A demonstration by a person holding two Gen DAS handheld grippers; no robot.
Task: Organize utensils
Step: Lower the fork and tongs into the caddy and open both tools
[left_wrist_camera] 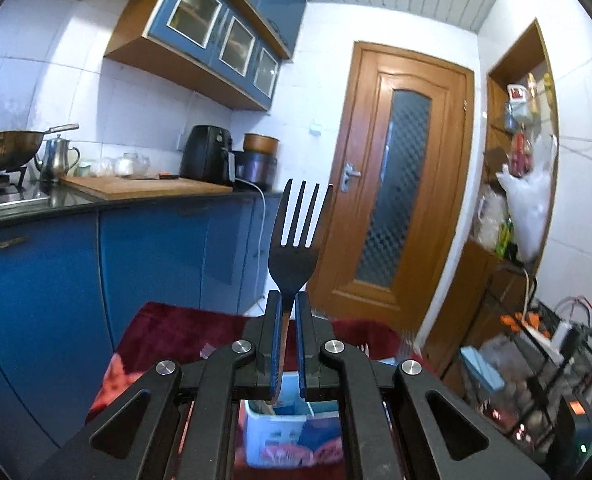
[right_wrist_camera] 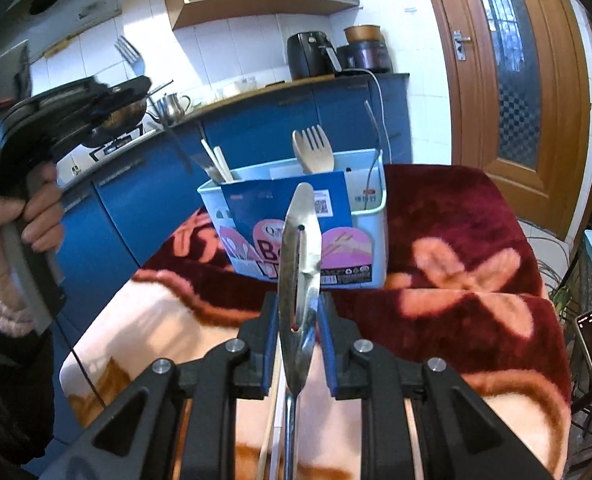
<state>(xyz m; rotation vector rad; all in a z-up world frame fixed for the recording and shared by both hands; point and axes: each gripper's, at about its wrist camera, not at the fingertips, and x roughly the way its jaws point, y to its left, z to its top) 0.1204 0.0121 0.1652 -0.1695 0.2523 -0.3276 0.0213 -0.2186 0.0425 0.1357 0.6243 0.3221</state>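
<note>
Now | left tongs (left_wrist_camera: 289,304) grip one fork (left_wrist_camera: 296,236) | right tongs (right_wrist_camera: 296,312) grip one slotted spoon (right_wrist_camera: 300,256)

Both wrist views look along their jaws, sharing the utensil bin (right_wrist_camera: 296,216).

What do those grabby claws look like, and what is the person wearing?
Each claw is black plastic with silver bolts and blue pads inside its two fingers. The left claw has a chunky black-and-grey pistol handle, with a thin black cable hanging down. The sleeve has a fluffy pink cuff over dark fabric.
</note>
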